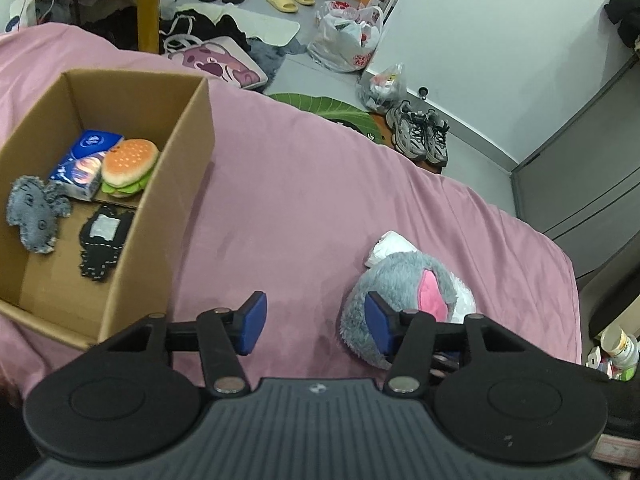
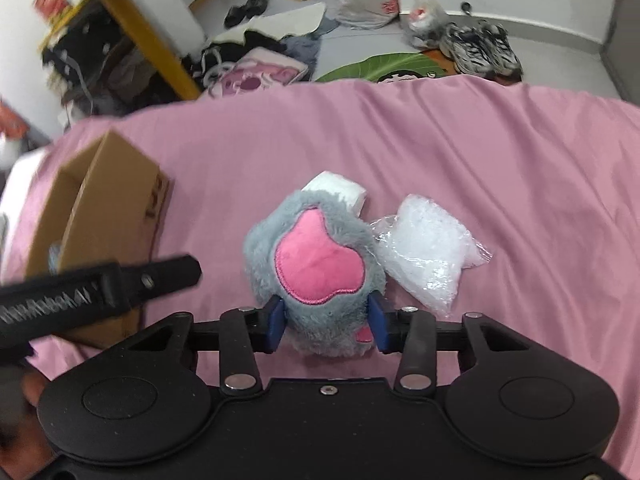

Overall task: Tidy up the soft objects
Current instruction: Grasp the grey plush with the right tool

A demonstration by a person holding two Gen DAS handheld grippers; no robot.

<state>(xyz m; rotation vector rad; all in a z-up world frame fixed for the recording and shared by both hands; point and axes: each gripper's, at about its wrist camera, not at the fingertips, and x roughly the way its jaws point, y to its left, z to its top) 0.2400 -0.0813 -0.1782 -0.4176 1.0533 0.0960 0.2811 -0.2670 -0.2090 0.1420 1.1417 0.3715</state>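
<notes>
A grey furry plush with a pink patch (image 2: pixel 320 264) lies on the pink bedsheet (image 2: pixel 460 152). My right gripper (image 2: pixel 327 322) has its blue pads on both sides of the plush's near end, closed on it. The plush also shows in the left wrist view (image 1: pixel 400 292), to the right of my left gripper (image 1: pixel 316 322), which is open and empty above the sheet. An open cardboard box (image 1: pixel 188 152) to the left holds a burger plush (image 1: pixel 128 166), a tissue pack (image 1: pixel 86 162), a grey denim toy (image 1: pixel 34 214) and a black patch (image 1: pixel 102 246).
A clear plastic bag (image 2: pixel 428 248) and a white folded item (image 2: pixel 340 190) lie beside the plush. The left gripper's body (image 2: pixel 100 284) crosses the right wrist view near the box (image 2: pixel 108 216). Beyond the bed edge the floor holds shoes (image 1: pixel 422 134), bags and clothes.
</notes>
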